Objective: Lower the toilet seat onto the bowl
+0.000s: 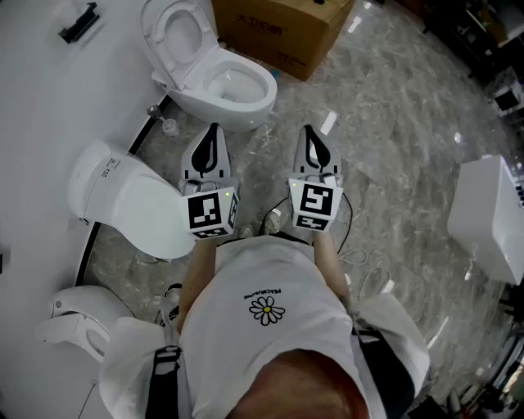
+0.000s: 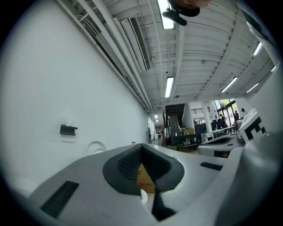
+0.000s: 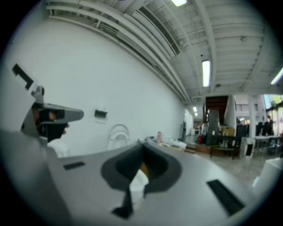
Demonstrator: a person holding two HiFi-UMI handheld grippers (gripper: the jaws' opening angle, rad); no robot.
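- Head view puts the toilet seat [image 1: 173, 29] upright against the wall behind the bowl [image 1: 239, 88]. By my reading, nothing of the task is done and the whole lowering is left.
- The left gripper [image 1: 214, 137] and the right gripper [image 1: 310, 139] hang side by side in front of the bowl. They are well apart from it and touch nothing.
- Both pairs of jaws are pressed together with nothing between them. To take the seat's rim, I judge they would first have to part and reach past the bowl.
- Only the head view shows the floor layout. A cardboard box [image 1: 278, 24] stands just beside the bowl on its right. A second toilet [image 1: 135, 204] with its lid down sits to the bowl's left, nearer the person.
- Only the two gripper views look level across the bowl. The seat appears there as a pale arch standing against the wall, with a ceiling light [image 2: 168, 87] and a long hall beyond. Up close, the dark pads meet at their tips.
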